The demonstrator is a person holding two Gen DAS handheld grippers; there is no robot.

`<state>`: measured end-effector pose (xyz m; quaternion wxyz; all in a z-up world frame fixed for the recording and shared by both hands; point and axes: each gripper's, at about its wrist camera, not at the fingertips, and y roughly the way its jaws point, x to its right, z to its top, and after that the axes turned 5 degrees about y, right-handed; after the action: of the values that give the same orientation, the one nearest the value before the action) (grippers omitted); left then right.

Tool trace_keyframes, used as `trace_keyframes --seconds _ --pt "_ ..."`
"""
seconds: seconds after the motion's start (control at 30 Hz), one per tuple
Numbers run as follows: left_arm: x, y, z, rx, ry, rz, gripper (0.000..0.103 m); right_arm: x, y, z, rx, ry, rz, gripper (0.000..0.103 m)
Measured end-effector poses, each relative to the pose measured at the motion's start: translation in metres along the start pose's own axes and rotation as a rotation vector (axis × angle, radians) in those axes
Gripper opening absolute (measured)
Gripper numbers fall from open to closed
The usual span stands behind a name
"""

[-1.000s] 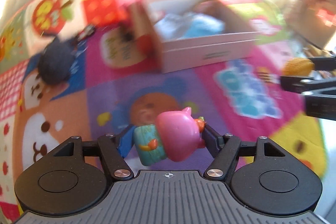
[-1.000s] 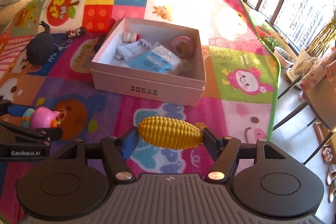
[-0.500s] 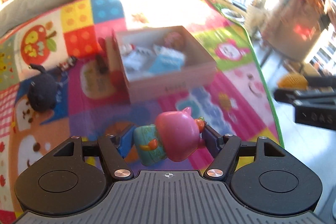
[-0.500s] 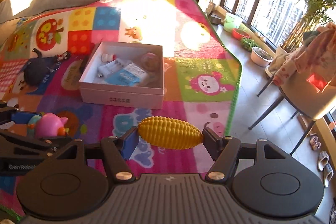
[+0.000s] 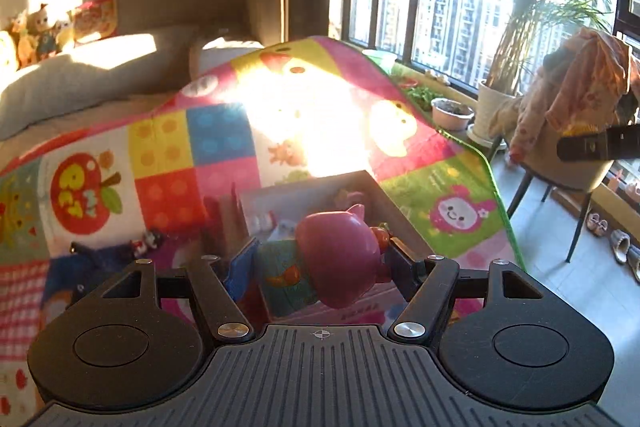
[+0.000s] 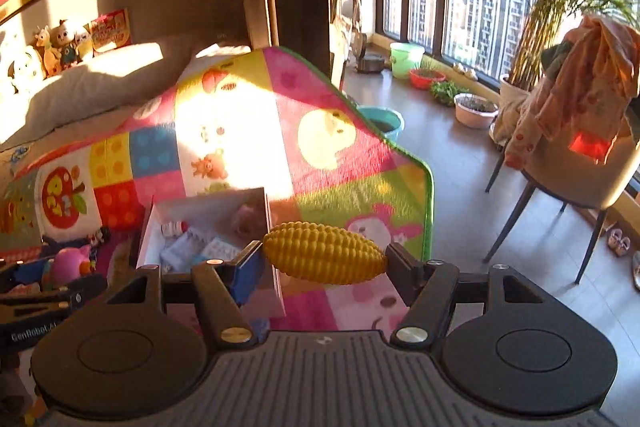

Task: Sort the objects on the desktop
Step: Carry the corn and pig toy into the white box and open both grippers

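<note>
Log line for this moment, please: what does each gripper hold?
left gripper: shut on pink pig toy | right gripper: shut on yellow plastic corn cob | white cardboard box: below

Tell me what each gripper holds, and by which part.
Left gripper: pig toy, clamped by head and feet. Right gripper: toy corn, clamped at both tips.

From the left wrist view we see the pink pig toy (image 5: 336, 263) covering most of the open box (image 5: 384, 203) behind it, so only a small bottle and scraps of pale packaging show inside. The right gripper (image 5: 596, 146) is cut off by the right edge there. In the right wrist view the toy corn (image 6: 325, 253) hides the box's near right corner (image 6: 276, 283), the left gripper (image 6: 44, 283) runs off the left edge, and the box's contents are too small to name.
</note>
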<state>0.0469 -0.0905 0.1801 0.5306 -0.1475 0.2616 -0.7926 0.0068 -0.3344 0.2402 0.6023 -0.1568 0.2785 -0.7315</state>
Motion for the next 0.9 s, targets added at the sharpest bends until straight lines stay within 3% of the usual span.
trace_keyframes --seconds 0.17,0.23,0.3,0.33,0.4,0.47,0.63,0.73,0.9 --pt "-0.005 0.025 0.009 0.045 -0.020 0.017 0.074 -0.020 0.019 0.038 0.053 -0.025 0.079 0.067" --pt "-0.010 0.042 0.016 0.050 -0.014 0.038 0.082 -0.038 0.038 0.049 0.065 -0.026 0.133 0.067" --pt "-0.020 0.063 0.014 -0.013 -0.032 0.024 0.094 -0.060 0.067 0.060 0.058 -0.030 0.204 0.067" --pt "-0.026 0.067 0.011 -0.045 -0.059 0.028 0.094 -0.074 0.084 0.065 0.035 -0.036 0.250 0.074" --pt "-0.038 0.064 -0.003 -0.078 -0.095 0.048 0.095 -0.095 0.112 0.070 0.012 -0.043 0.229 0.082" --pt "-0.048 0.056 -0.024 -0.112 -0.097 0.090 0.097 -0.105 0.120 0.068 0.011 -0.036 0.194 0.082" --pt "-0.071 0.054 -0.089 -0.287 -0.164 0.135 0.099 -0.108 0.112 0.017 -0.019 -0.088 0.136 0.093" --pt "-0.083 0.051 -0.128 -0.376 -0.189 0.189 0.100 -0.111 0.116 -0.031 -0.117 -0.134 0.086 0.096" --pt "-0.116 0.034 -0.166 -0.448 -0.240 0.277 0.101 -0.128 0.116 -0.098 -0.271 -0.153 0.085 0.096"
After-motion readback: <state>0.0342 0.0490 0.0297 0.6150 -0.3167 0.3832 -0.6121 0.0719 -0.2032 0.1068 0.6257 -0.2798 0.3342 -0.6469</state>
